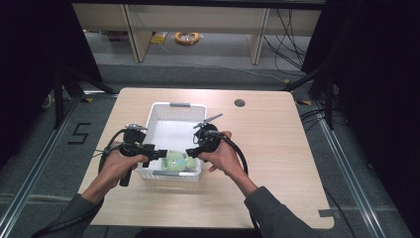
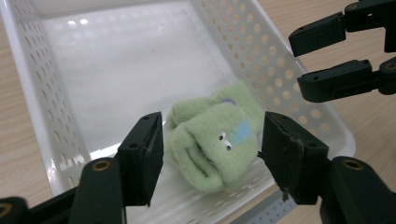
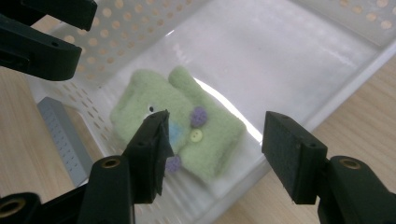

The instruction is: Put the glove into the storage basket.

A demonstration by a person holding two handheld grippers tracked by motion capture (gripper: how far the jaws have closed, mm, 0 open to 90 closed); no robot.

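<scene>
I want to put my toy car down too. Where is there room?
The far half of the white basket is bare, beyond the green plush toy. The table to the basket's right is bare too. The basket's near end is crowded: the toy, the left gripper and right gripper.

Soft toy (image 2: 212,140): pale green fleece, matt and fuzzy, with felt patches and a small glossy button (image 3: 196,135).
Basket (image 1: 161,115): white plastic, perforated walls, smooth floor with a soft sheen.
Table (image 1: 277,144): light wood-grain top, smooth, matt.
Left gripper (image 2: 211,161) and right gripper (image 3: 214,151): black matt plastic, rough-edged pads.
</scene>
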